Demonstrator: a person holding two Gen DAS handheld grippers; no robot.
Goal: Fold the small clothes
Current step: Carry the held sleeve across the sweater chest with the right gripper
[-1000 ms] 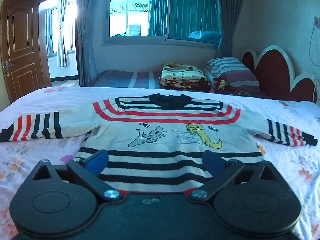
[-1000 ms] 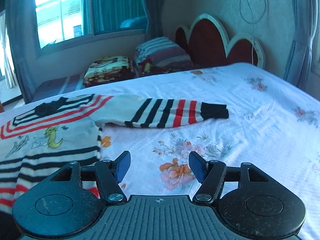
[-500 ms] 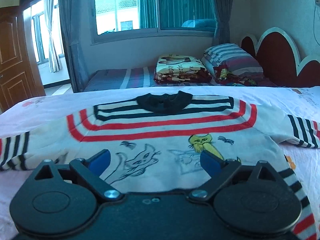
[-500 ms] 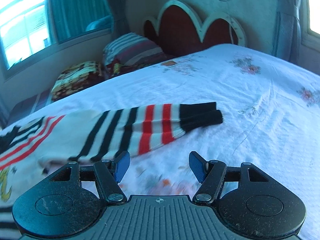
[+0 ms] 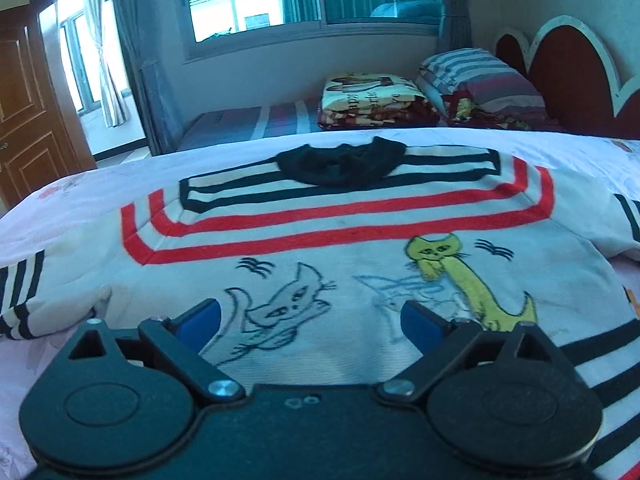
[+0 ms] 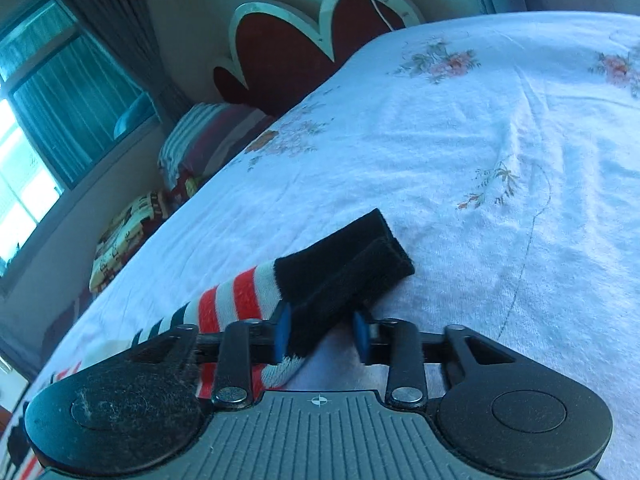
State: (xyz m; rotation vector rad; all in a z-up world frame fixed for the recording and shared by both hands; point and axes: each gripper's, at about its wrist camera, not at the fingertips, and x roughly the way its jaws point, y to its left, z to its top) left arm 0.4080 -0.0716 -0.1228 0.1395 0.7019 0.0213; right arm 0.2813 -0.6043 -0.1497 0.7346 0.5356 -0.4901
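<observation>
Since half a second ago, the right gripper [image 6: 320, 338] has dropped onto the sweater's right sleeve [image 6: 256, 300], and its blue pads [image 6: 282, 334] now straddle the black cuff [image 6: 344, 264], half closed, not visibly pinching. That cuff runs toward 1 o'clock across the floral bedsheet [image 6: 460, 168]. Tilted left, the right gripper sits low. Over the striped cat sweater [image 5: 340, 240], the left gripper [image 5: 310, 322] hovers level, spread wide and holding nothing, collar [image 5: 340, 162] at 12 o'clock.

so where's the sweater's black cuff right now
In the right wrist view, the black cuff lies on the floral bedsheet, its near end between the right gripper's jaws.
</observation>
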